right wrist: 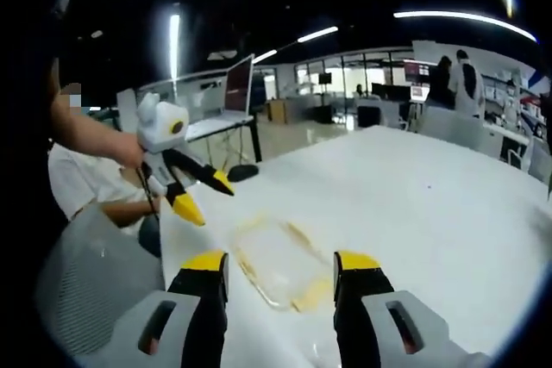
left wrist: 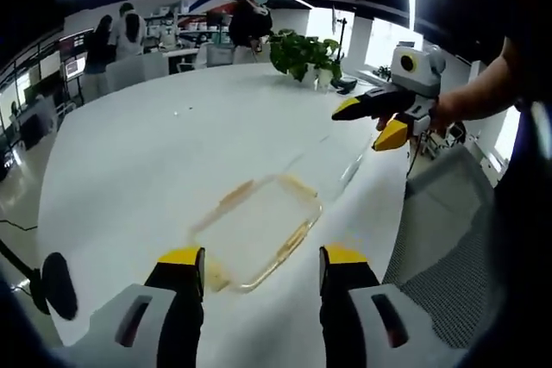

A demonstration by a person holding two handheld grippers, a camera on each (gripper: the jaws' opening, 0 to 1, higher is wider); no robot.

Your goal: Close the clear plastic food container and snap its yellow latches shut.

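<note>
White table (left wrist: 155,161) bearing clear container (left wrist: 256,232), yellow latches (left wrist: 297,239); likely light, slippery, thin-walled. Left gripper (left wrist: 261,269) and right gripper (right wrist: 280,275) spread, empty. Best pressed at latch edges.

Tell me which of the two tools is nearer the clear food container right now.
The left tool: its yellow-tipped jaws stand right at the container in the left gripper view, while the right tool hangs well beyond it.

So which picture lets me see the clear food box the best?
The left gripper view. There the clear plastic container lies whole on the white table, yellow latches along its edges, above that gripper's jaws. In the right gripper view the container looks smaller and blurrier, partly tucked between the jaws.
</note>
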